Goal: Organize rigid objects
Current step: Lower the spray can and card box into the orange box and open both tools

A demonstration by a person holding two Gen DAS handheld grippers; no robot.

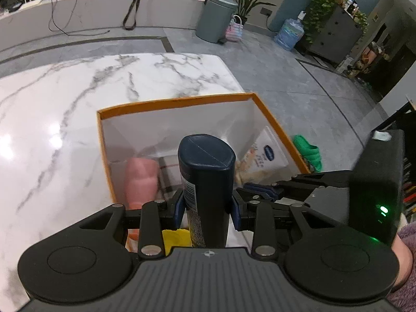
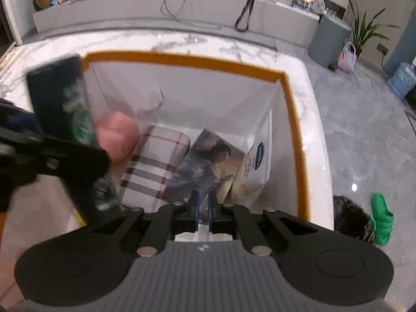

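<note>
My left gripper (image 1: 208,205) is shut on a dark navy bottle (image 1: 208,182), holding it upright over the near left part of a white box with an orange rim (image 1: 176,102). The right wrist view shows that bottle (image 2: 57,96) with a green label at the left. My right gripper (image 2: 203,208) is shut above the box's near side, with nothing visibly between its pads. Inside the box (image 2: 182,61) lie a pink object (image 2: 117,135), a plaid carton (image 2: 153,166), a picture-printed carton (image 2: 205,163) and a white packet with a blue oval logo (image 2: 254,161).
The box sits on a white marble table (image 1: 78,104) near its right edge. A yellow item (image 1: 176,236) shows under the bottle. On the grey floor lie a green slipper (image 2: 381,218), a grey bin (image 1: 215,18) and a water jug (image 1: 288,33).
</note>
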